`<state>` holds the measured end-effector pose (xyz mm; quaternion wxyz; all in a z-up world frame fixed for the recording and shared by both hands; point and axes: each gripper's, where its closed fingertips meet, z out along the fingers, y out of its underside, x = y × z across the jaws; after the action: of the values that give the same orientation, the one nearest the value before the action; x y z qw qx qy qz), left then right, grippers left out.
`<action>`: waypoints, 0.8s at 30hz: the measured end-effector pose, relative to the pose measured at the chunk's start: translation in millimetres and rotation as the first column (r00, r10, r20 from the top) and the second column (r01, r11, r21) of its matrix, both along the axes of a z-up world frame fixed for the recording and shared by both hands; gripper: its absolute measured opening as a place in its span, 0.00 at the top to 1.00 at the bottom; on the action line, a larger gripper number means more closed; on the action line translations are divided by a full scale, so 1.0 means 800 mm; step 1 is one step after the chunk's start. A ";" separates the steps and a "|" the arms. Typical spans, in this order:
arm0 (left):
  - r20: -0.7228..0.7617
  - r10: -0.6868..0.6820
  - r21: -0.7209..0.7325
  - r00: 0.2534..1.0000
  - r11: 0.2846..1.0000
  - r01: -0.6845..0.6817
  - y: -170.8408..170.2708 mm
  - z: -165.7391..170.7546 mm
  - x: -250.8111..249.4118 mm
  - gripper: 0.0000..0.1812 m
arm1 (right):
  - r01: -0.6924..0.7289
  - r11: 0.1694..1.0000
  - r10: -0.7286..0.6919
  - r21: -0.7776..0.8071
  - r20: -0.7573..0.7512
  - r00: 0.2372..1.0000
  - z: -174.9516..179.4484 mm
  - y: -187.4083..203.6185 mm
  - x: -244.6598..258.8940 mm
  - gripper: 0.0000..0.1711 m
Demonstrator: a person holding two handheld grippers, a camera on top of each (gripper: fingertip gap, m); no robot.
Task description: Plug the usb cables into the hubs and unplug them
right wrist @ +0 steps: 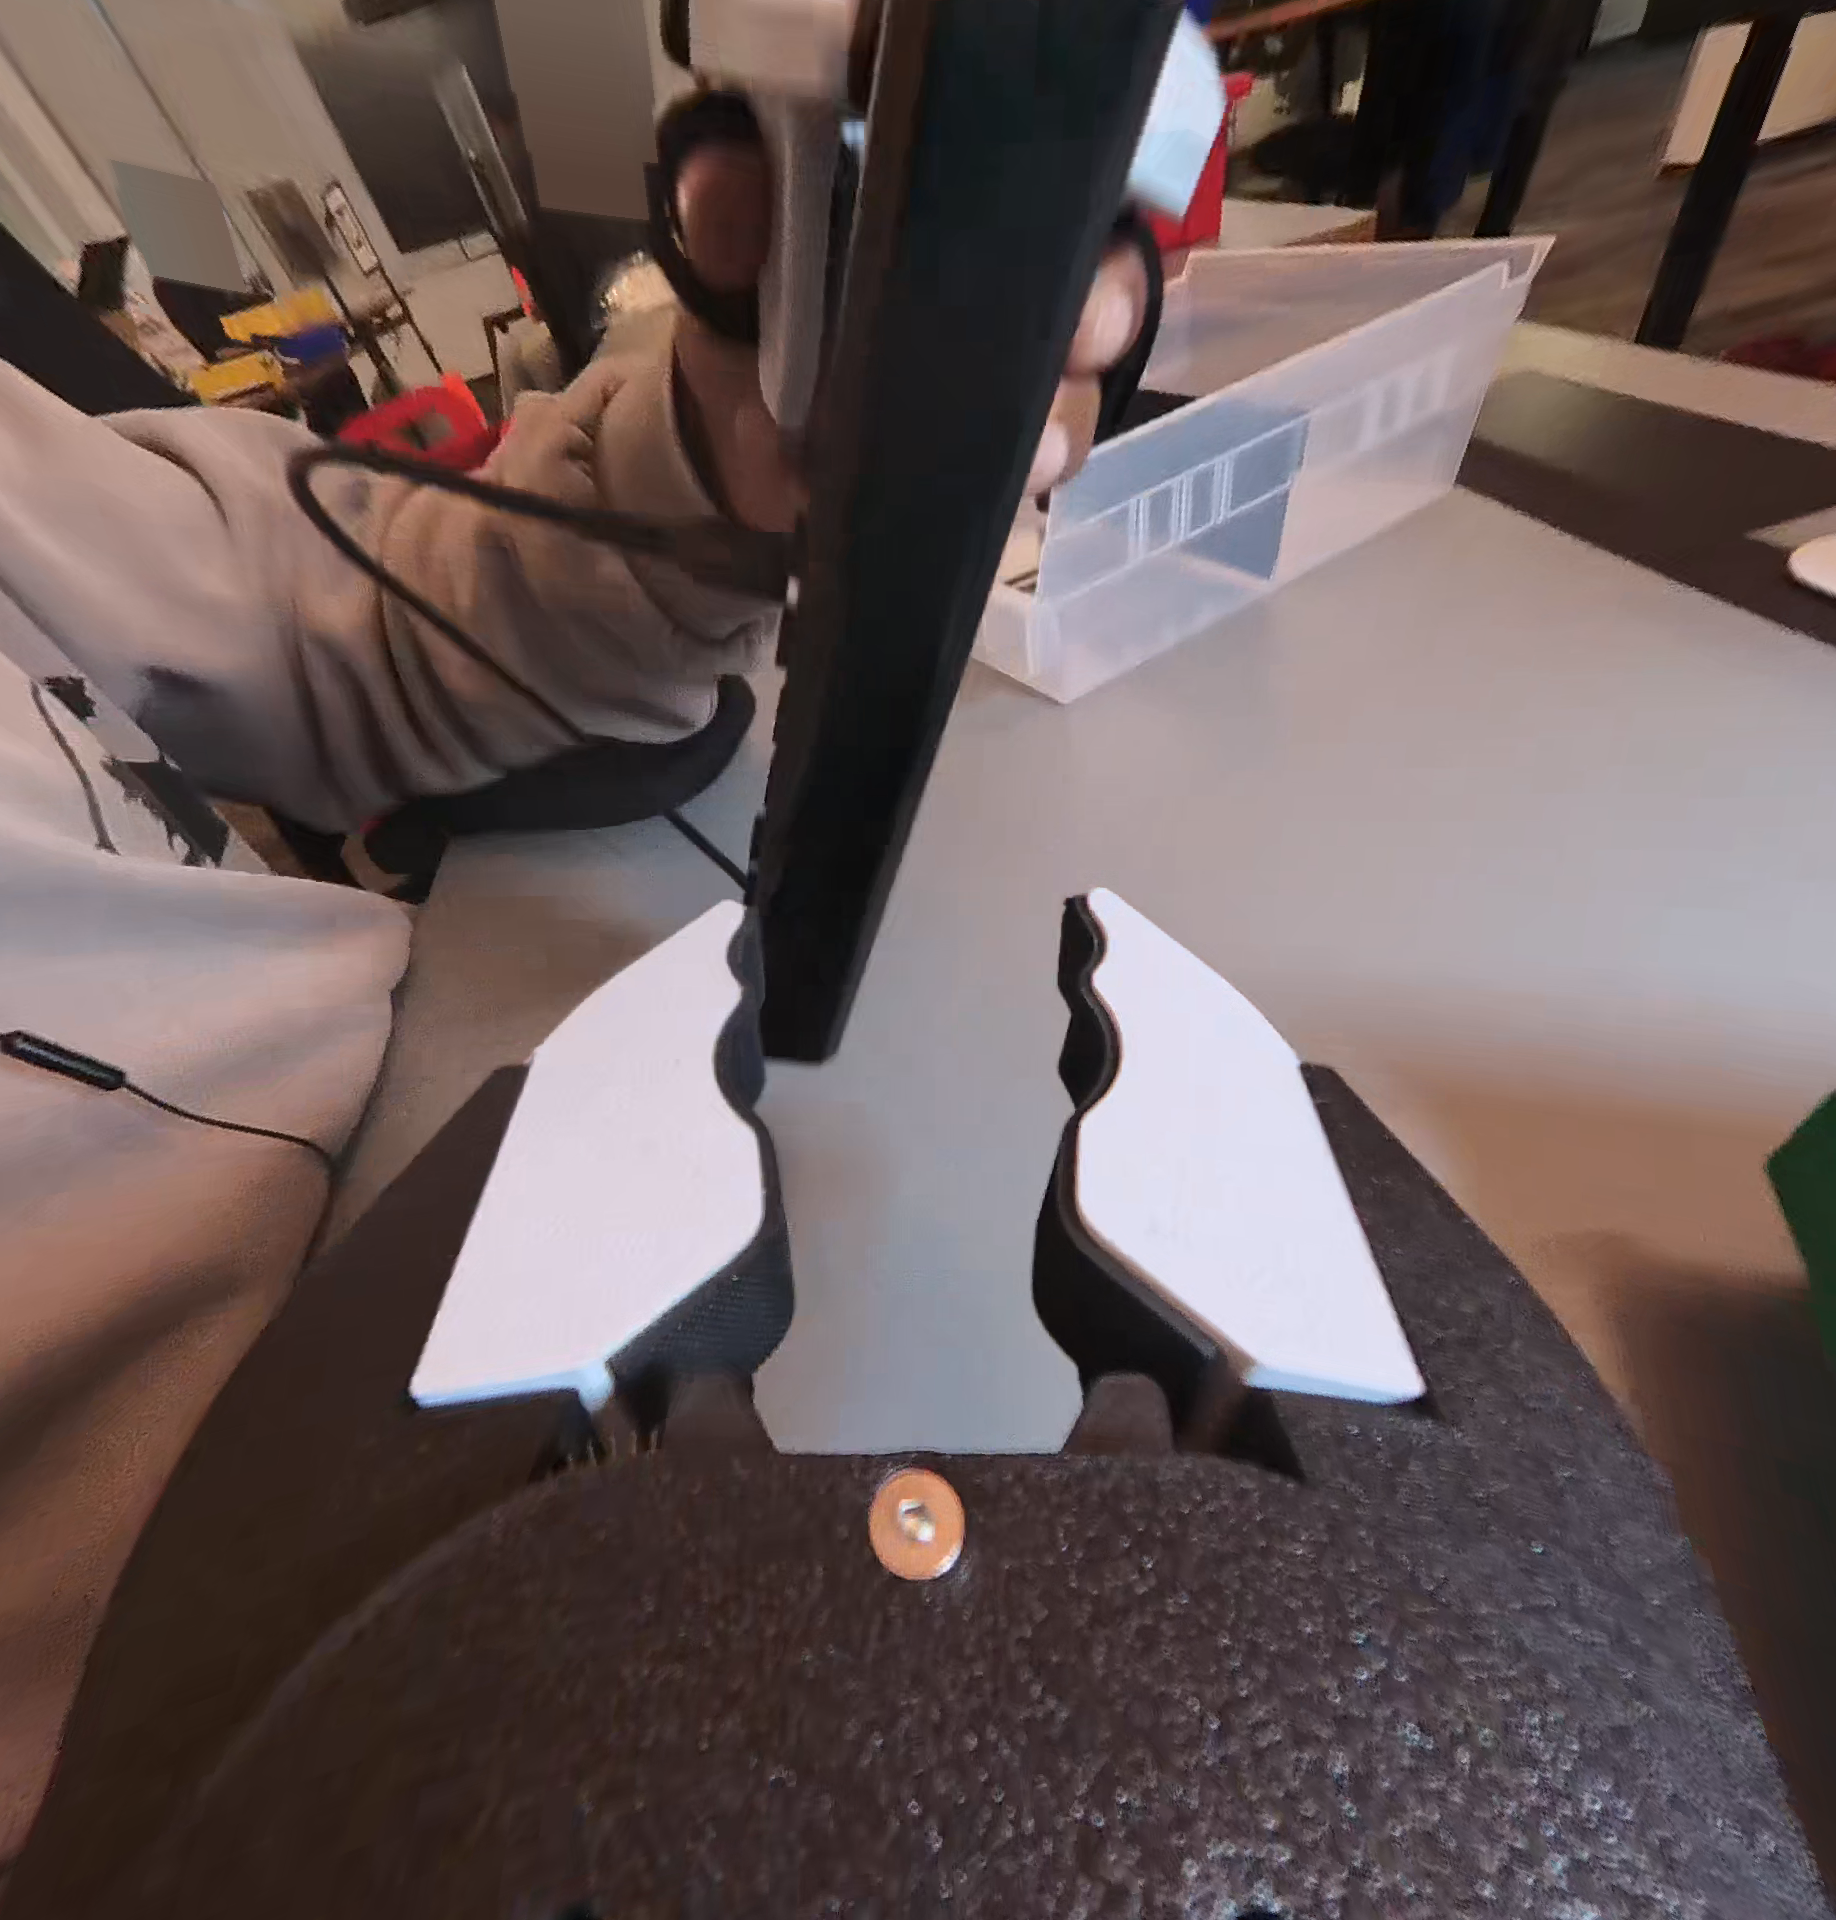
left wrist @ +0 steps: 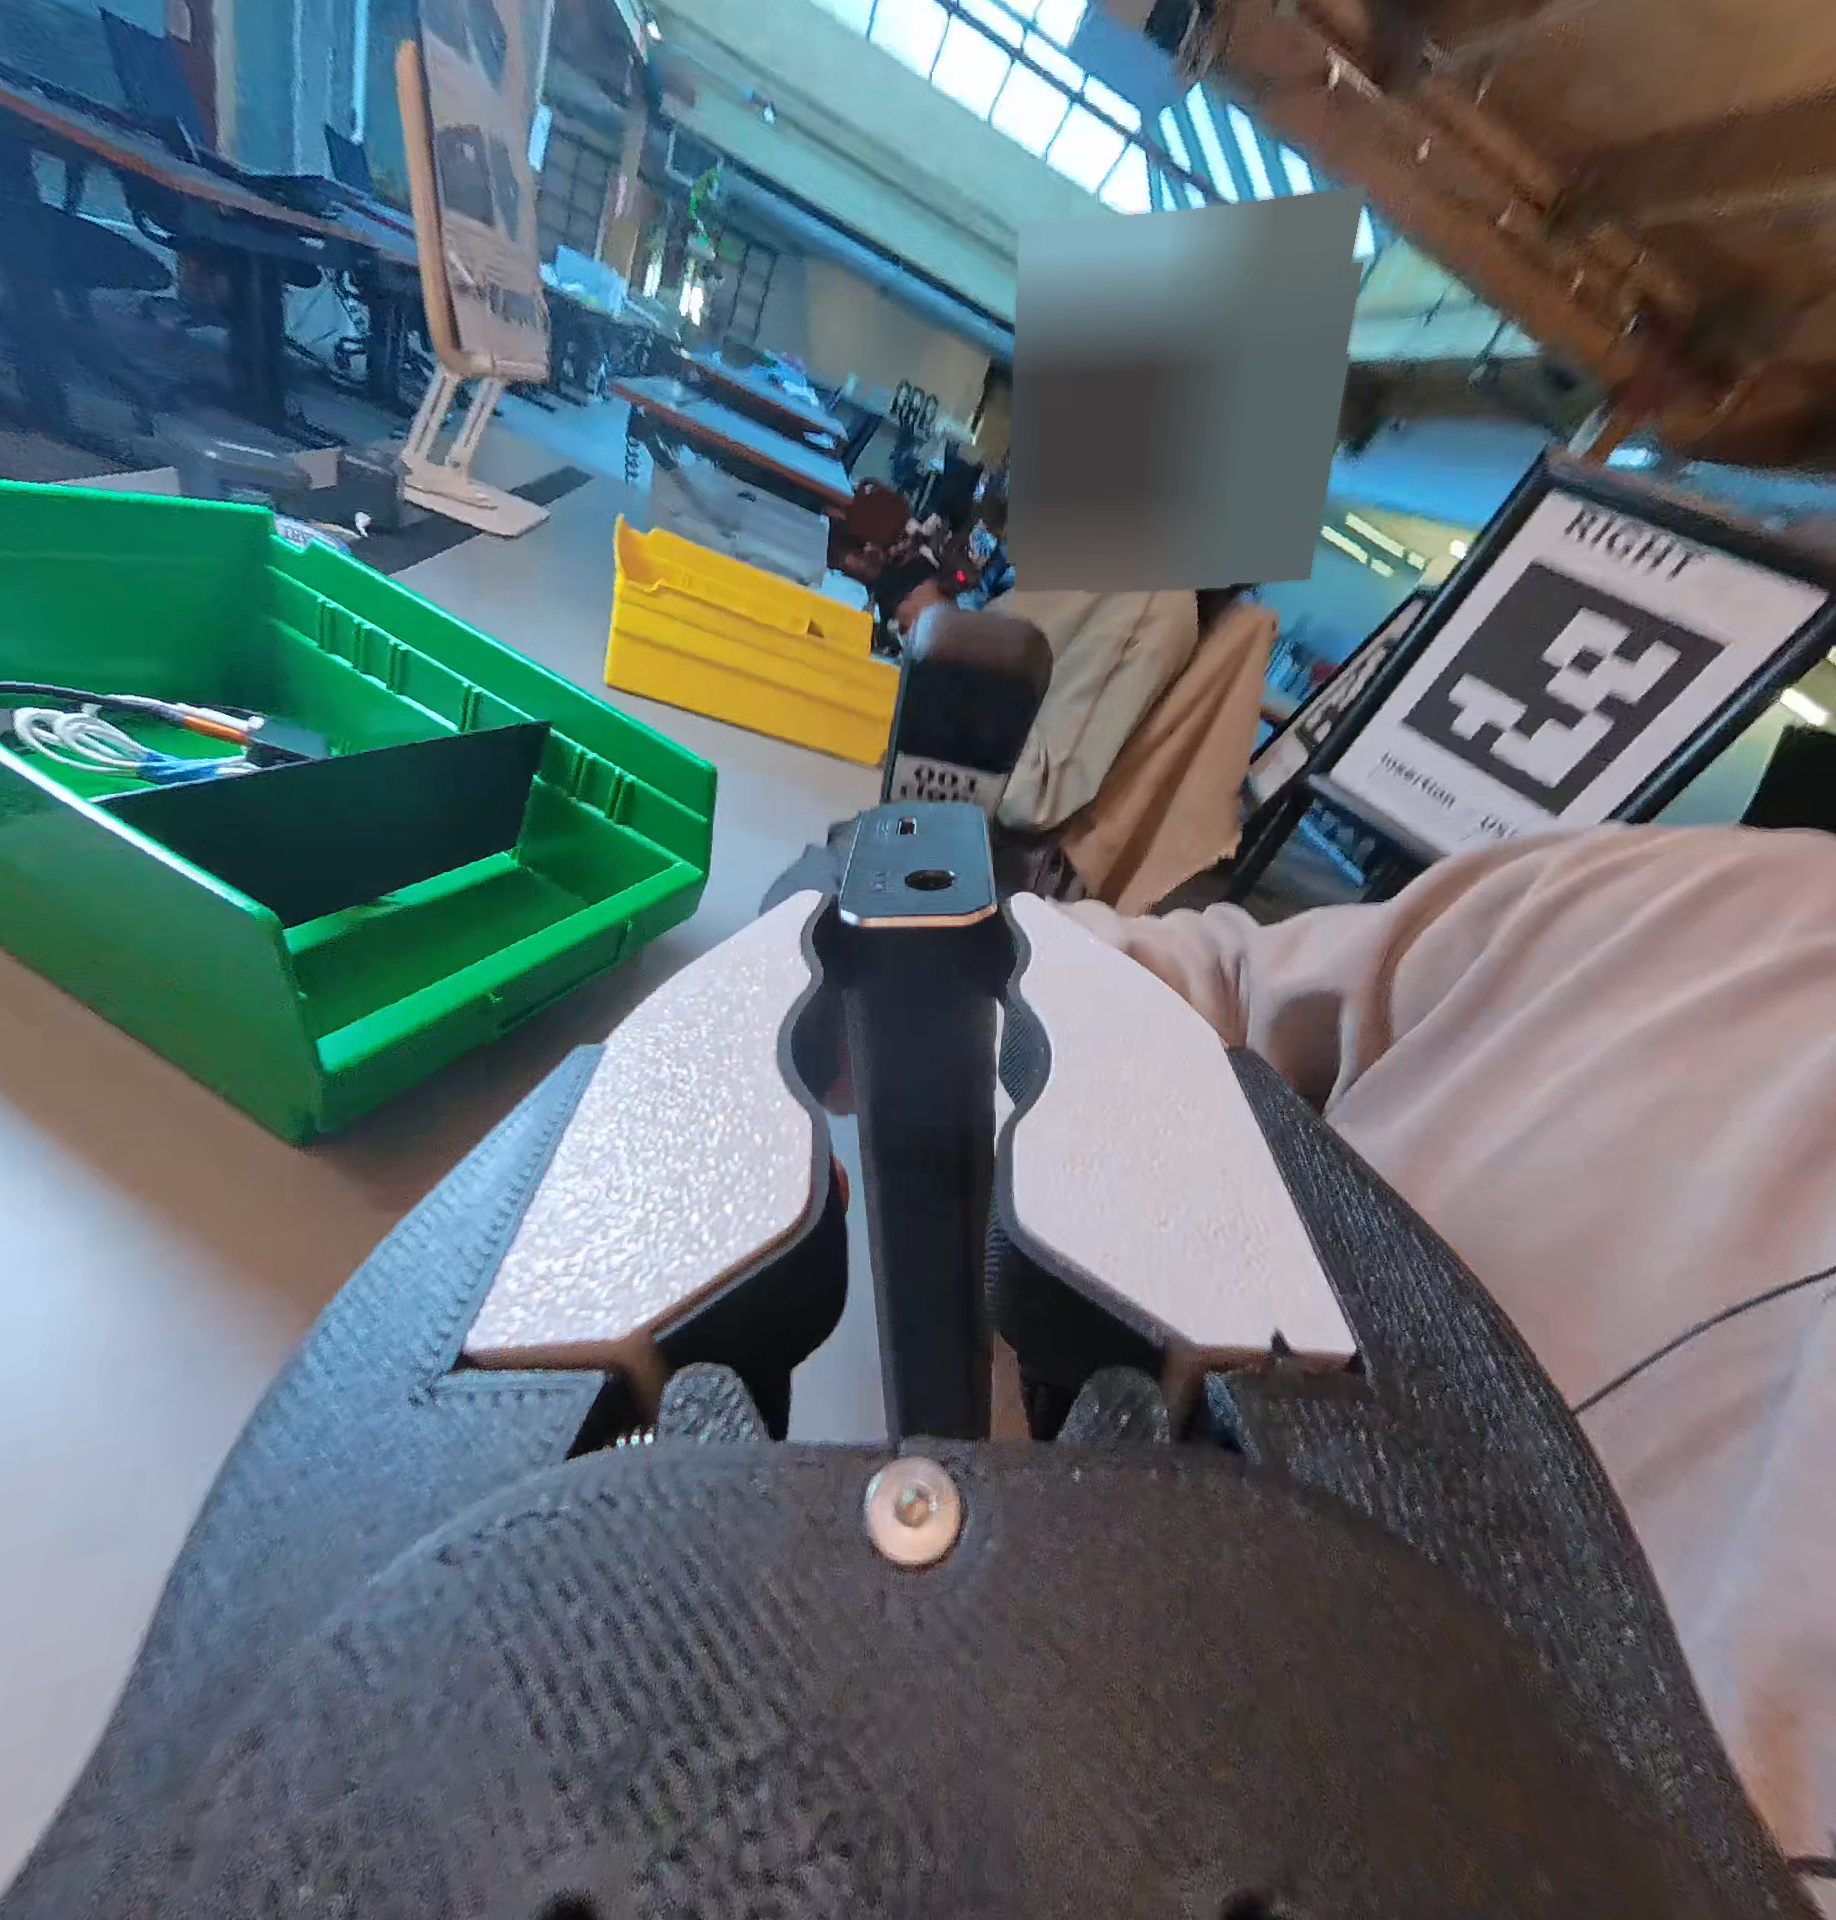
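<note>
My left gripper (left wrist: 914, 935) squeezes the hard, slippery USB hub (left wrist: 919, 1039) by its sides; my right gripper (right wrist: 909, 935) is apart.

I get bright daylight from the skylights (left wrist: 1049, 94) above the green bin (left wrist: 301, 790) — sharp near it, smeared toward the upper right corner. My right view is dimmer, motion-blurred around the black hub (right wrist: 924, 499) — edges bend fisheye-fashion.

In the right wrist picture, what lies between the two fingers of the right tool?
In the right wrist view, the right tool stands open. The lower end of the black hub hangs between its fingers, close to one of them; beyond it shows only the bare table.
</note>
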<state>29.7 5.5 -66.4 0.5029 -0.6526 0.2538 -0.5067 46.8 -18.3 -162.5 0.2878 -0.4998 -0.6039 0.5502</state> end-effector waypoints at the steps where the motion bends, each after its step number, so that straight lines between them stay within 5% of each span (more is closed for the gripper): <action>1: 0.025 0.012 -0.006 1.000 1.000 -0.012 0.002 0.003 -0.004 0.85 | -0.003 1.000 0.003 -0.002 0.001 1.000 -0.002 -0.004 -0.004 0.69; 4: 0.097 0.069 -0.031 0.993 0.997 -0.066 0.013 0.008 -0.009 0.85 | -0.059 0.990 0.058 -0.125 -0.011 0.998 0.005 -0.036 -0.021 0.69; 9: 0.186 0.131 -0.100 0.974 0.988 -0.114 0.026 0.005 -0.003 0.85 | 0.064 0.972 -0.067 -0.224 -0.006 0.998 -0.001 -0.028 -0.059 0.67; 11: 0.177 0.162 -0.097 0.971 0.985 -0.146 0.032 0.002 0.000 0.84 | 0.052 0.965 -0.060 -0.257 -0.023 0.998 0.003 -0.030 -0.063 0.80; 17: 0.136 0.182 -0.097 0.974 0.981 -0.170 0.039 -0.006 -0.015 0.84 | 0.036 0.933 -0.039 -0.358 -0.002 0.999 0.003 -0.025 -0.056 0.82; 24: 0.024 0.429 0.121 0.903 0.895 -0.429 0.040 0.038 -0.113 0.81 | 0.074 0.888 -0.096 -0.453 -0.024 0.995 0.009 0.000 -0.040 0.82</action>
<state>-60.5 37.8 -35.8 0.6409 -0.6612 0.1354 -0.3657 15.1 -18.5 -155.0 0.2013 -0.5663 -0.4303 0.6735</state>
